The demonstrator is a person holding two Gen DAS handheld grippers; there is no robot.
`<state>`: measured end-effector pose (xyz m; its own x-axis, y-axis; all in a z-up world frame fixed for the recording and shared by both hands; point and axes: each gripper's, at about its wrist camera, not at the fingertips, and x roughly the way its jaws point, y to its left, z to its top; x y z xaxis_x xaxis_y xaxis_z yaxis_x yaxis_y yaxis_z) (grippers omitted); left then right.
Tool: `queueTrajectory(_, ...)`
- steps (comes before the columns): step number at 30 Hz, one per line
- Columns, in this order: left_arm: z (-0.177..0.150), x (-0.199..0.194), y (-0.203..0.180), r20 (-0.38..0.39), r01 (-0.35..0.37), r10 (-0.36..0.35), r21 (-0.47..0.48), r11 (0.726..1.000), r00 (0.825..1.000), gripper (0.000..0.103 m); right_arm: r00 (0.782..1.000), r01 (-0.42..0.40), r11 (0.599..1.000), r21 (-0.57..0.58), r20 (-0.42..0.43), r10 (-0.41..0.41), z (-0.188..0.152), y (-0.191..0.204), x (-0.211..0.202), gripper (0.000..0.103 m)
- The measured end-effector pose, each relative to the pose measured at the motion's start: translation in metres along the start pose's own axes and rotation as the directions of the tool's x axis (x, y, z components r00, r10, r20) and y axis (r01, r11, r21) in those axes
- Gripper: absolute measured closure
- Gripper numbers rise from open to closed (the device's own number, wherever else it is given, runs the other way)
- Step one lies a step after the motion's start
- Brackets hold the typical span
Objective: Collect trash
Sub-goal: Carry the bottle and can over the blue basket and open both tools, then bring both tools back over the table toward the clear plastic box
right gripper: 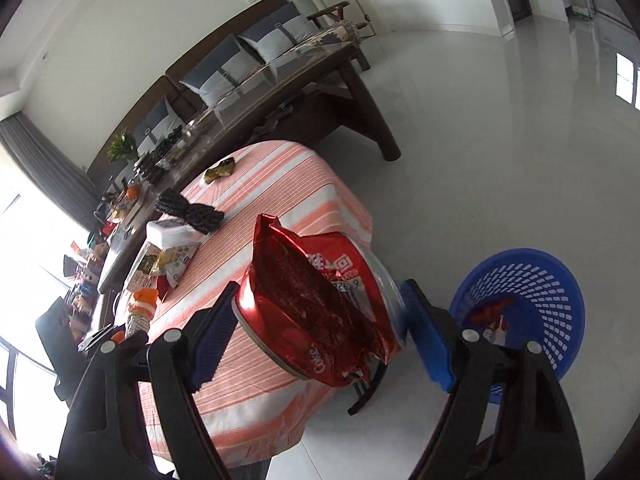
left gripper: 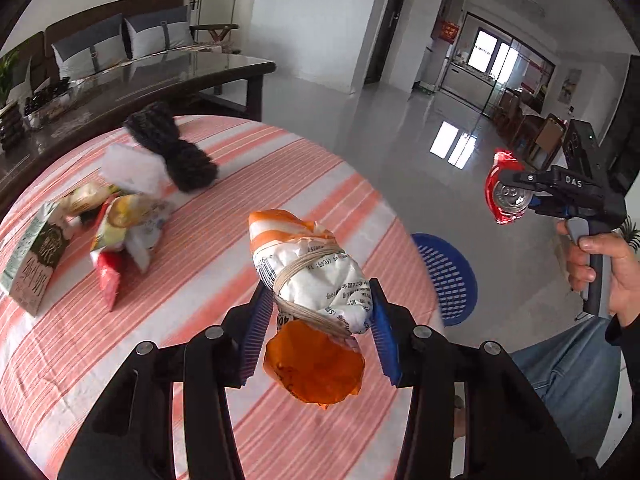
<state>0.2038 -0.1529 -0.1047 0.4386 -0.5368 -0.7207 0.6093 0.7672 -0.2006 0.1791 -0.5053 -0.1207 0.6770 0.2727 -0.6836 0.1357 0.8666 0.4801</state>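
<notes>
My left gripper [left gripper: 320,312] is shut on a crumpled orange-and-white packet [left gripper: 312,276] bound with rubber bands, and holds it above the striped tablecloth [left gripper: 224,240]. Its blue pads [left gripper: 256,320] press both sides of the packet. My right gripper [right gripper: 320,300] is shut on a drinks can [right gripper: 280,360] together with a red foil wrapper [right gripper: 304,276], off the table's edge. The left wrist view shows that gripper [left gripper: 514,196] with the can [left gripper: 510,198], held in a hand over the floor. A blue slotted basket [right gripper: 552,296] stands on the floor beside the table, with some trash inside.
On the table lie a milk carton [left gripper: 32,260], snack wrappers [left gripper: 124,224], a white pack [left gripper: 132,168] and a black knitted piece [left gripper: 172,148]. A dark coffee table [left gripper: 160,76] and a sofa stand behind. The person's jeans-clad leg [left gripper: 568,372] is at the right.
</notes>
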Motion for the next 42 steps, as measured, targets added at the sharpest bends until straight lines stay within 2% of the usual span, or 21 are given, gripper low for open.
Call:
queueTrajectory(4,0.028,0.043,-0.067,-0.030,0.095,-0.094,0.052,0.994,0.995,0.055,0.994,0.108,0.993,0.040,0.007,-0.108,0.009,-0.043,-0.014,0.025)
queueTrajectory(7,0.043,0.085,-0.113,-0.071,0.169,-0.164,0.074,0.983,0.984,0.055,0.982,0.189,0.979,0.069,-0.010,-0.189,0.012,-0.080,-0.012,0.025)
queueTrajectory(12,0.055,0.158,-0.177,-0.137,0.217,-0.201,0.110,0.970,0.970,0.055,0.973,0.227,0.960,0.161,-0.007,-0.229,0.008,-0.140,-0.007,0.025)
queueTrajectory(16,0.056,0.216,-0.209,-0.186,0.240,-0.220,0.090,0.967,0.958,0.055,0.974,0.225,0.948,0.225,-0.014,-0.227,0.002,-0.179,0.001,0.025)
queueTrajectory(18,0.054,0.241,-0.219,-0.212,0.248,-0.227,0.082,0.965,0.951,0.055,0.976,0.215,0.946,0.242,-0.013,-0.218,0.003,-0.190,0.002,0.025)
queueTrajectory(24,0.054,0.288,-0.245,-0.249,0.241,-0.211,0.098,0.966,0.945,0.055,0.977,0.210,0.934,0.287,-0.019,-0.214,0.005,-0.208,0.005,0.024)
queueTrajectory(32,0.055,0.323,-0.250,-0.275,0.232,-0.190,0.129,0.964,0.942,0.054,0.981,0.187,0.922,0.338,-0.009,-0.195,0.006,-0.220,0.013,0.024)
queueTrajectory(34,0.055,0.332,-0.254,-0.274,0.228,-0.181,0.150,0.962,0.944,0.037,0.980,0.189,0.922,0.337,-0.006,-0.199,0.007,-0.220,0.015,0.023)
queueTrajectory(35,0.055,0.336,-0.254,-0.268,0.219,-0.173,0.155,0.963,0.948,0.021,0.981,0.182,0.924,0.336,0.004,-0.194,0.008,-0.220,0.015,0.018)
queueTrajectory(36,0.055,0.339,-0.254,-0.257,0.208,-0.164,0.157,0.965,0.953,0.018,0.981,0.179,0.925,0.336,0.017,-0.196,0.008,-0.222,0.013,0.009)
queueTrajectory(39,0.057,0.340,-0.248,-0.257,0.186,-0.144,0.146,0.972,0.955,0.018,0.975,0.196,0.919,0.342,0.036,-0.221,0.012,-0.224,0.009,0.008)
queueTrajectory(42,0.057,0.318,-0.237,-0.228,0.186,-0.154,0.125,0.975,0.961,0.017,0.971,0.196,0.912,0.360,0.056,-0.231,0.014,-0.225,0.003,0.008)
